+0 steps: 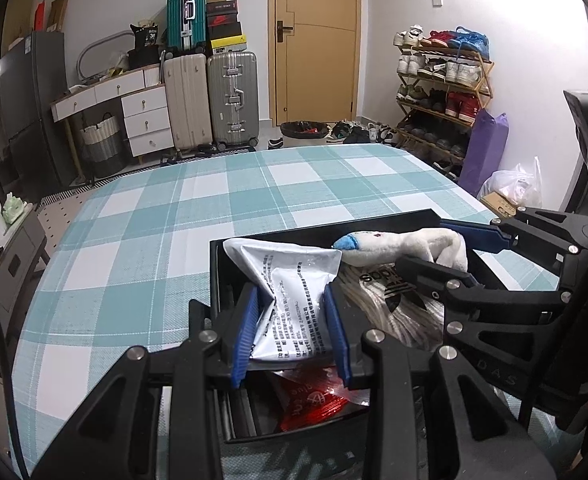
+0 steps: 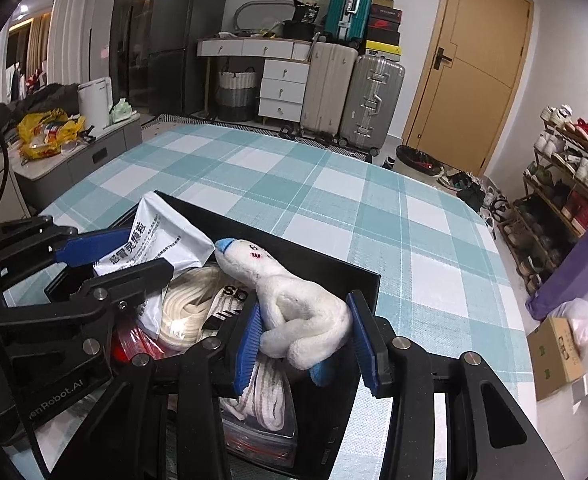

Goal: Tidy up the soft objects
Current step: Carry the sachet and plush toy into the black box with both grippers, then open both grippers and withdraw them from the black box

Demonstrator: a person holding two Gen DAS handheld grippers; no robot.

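A black box (image 1: 334, 225) (image 2: 368, 276) stands on the checked tablecloth. Over its near left corner my left gripper (image 1: 292, 332) (image 2: 150, 252) is shut on a white printed packet (image 1: 290, 280) (image 2: 162, 236), which creases between the blue pads. My right gripper (image 2: 306, 344) (image 1: 422, 242) is shut on a white plush toy (image 2: 306, 312) (image 1: 394, 246) with a blue beak. The toy hangs over the right half of the box, head toward the packet. In the box lie a cream rope bundle (image 1: 398, 312) (image 2: 186, 312) with a black-and-white label and a red packet (image 1: 314, 400).
The teal-and-white checked table (image 1: 214, 208) (image 2: 294, 184) stretches beyond the box. Behind it stand suitcases (image 1: 230, 100), white drawers (image 1: 146, 120) and a wooden door (image 1: 314, 40). A shoe rack (image 1: 442, 80) and a purple bag (image 1: 486, 148) line the right wall.
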